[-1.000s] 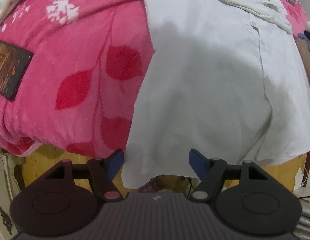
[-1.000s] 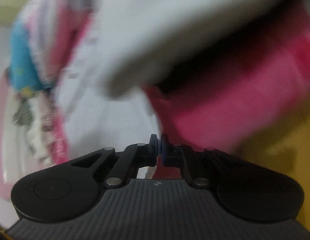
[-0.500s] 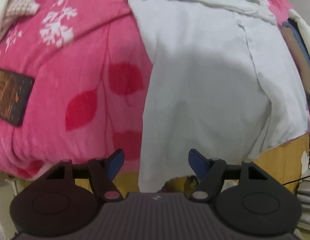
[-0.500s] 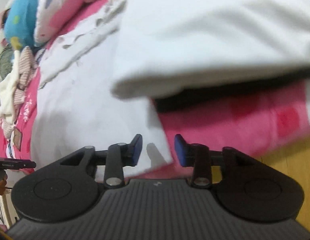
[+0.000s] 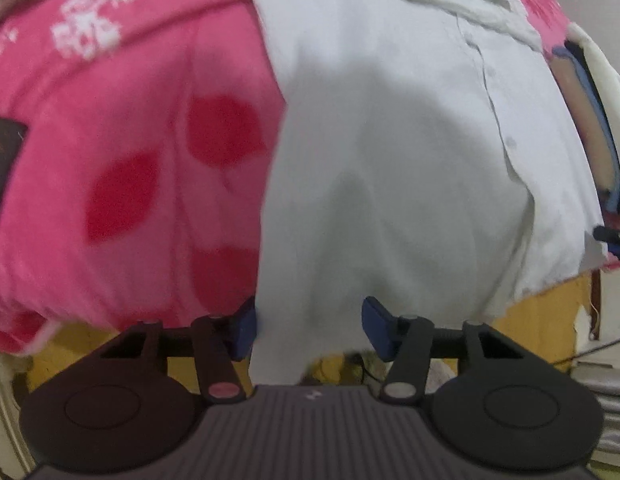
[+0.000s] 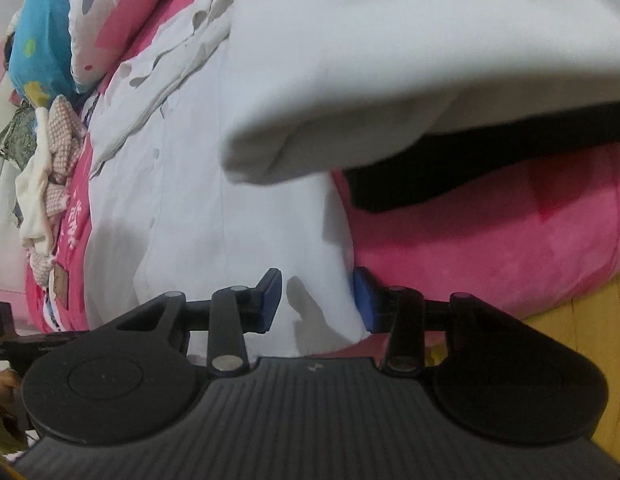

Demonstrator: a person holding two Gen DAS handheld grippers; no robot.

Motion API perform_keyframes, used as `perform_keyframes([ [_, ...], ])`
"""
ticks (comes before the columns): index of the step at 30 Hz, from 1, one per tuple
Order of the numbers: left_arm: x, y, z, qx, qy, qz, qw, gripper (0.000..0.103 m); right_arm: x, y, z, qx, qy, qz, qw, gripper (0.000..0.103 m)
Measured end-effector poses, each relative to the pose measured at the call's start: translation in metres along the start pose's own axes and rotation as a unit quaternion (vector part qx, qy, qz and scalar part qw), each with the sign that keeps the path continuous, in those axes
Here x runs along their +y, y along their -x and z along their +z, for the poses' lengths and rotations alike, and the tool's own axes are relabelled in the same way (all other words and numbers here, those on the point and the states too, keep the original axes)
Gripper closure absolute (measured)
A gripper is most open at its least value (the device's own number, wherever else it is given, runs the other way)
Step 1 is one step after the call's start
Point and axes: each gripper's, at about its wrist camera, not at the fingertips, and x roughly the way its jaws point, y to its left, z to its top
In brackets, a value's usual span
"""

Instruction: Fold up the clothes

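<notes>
The shirt (image 5: pixel 390 160) is lying spread flat on the pink blanket (image 5: pixel 150 140), with its hem hanging a little over the near edge of the bed. It is white and buttoned, and the button line is running from near to far, right of the middle in the left view. Its far part is looking bunched, with a sleeve or collar crumpled there.

The cloth is looking thin, light and soft, so I judge it is going to sag and wrinkle when it is lifted, and a single layer may slip out of a weak pinch. The hem corners are seeming the best places to take hold, because there the edge is free of the blanket.

The left gripper (image 5: pixel 308 326) is standing spread, holding nothing, with the near-left part of the hem lying just between its fingers. The right gripper (image 6: pixel 316 300) is spread too, and the near-right hem corner (image 6: pixel 330 292) is sitting between its fingers. Just to the right of it, folded white cloth (image 6: pixel 390 80) is lying over something dark.
</notes>
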Motion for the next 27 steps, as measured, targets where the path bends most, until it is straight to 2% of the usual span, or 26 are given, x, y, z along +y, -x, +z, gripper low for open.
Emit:
perform_keyframes([
  [3, 0.000, -0.010, -0.003, 0.004, 0.010, 0.000, 0.9999, 0.057, -0.003, -0.001, 0.001, 0.011, -0.002, 0.000, 1.000, 0.072],
  [4, 0.000, -0.013, -0.003, 0.006, 0.014, 0.000, 0.9999, 0.065, -0.004, -0.002, 0.001, 0.017, -0.001, -0.002, 1.000, 0.080],
  [5, 0.000, -0.011, -0.004, 0.006, 0.013, -0.007, 0.9999, 0.073, -0.003, -0.004, 0.002, 0.022, 0.001, -0.004, 1.000, 0.093],
  [6, 0.000, -0.009, -0.004, 0.006, 0.011, -0.015, 0.9998, 0.082, -0.002, -0.005, 0.004, 0.028, 0.003, -0.004, 1.000, 0.098],
  [7, -0.001, -0.007, -0.005, 0.006, 0.010, -0.024, 0.9996, 0.097, -0.001, -0.005, 0.004, 0.032, 0.005, 0.000, 0.999, 0.100],
  [11, -0.002, 0.003, -0.007, 0.007, 0.003, -0.057, 0.9983, 0.101, 0.011, 0.005, 0.003, 0.037, 0.014, 0.029, 0.999, 0.102],
  [15, -0.003, 0.037, 0.004, -0.014, 0.035, -0.122, 0.9918, 0.101, 0.031, 0.021, 0.005, 0.027, 0.007, 0.064, 0.998, 0.102],
  [22, 0.004, 0.093, 0.054, -0.091, 0.101, -0.210, 0.9683, 0.101, 0.067, 0.055, 0.039, -0.019, -0.016, 0.122, 0.992, 0.102],
  [25, -0.001, 0.122, 0.059, -0.128, 0.122, -0.231, 0.9568, 0.101, 0.083, 0.062, 0.067, -0.038, -0.011, 0.143, 0.989, 0.102],
  [26, -0.005, 0.121, 0.066, -0.138, 0.126, -0.237, 0.9532, 0.101, 0.088, 0.063, 0.077, -0.044, -0.008, 0.148, 0.988, 0.102],
  [27, -0.009, 0.125, 0.090, -0.148, 0.128, -0.239, 0.9510, 0.101, 0.094, 0.062, 0.089, -0.049, -0.005, 0.154, 0.987, 0.102],
])
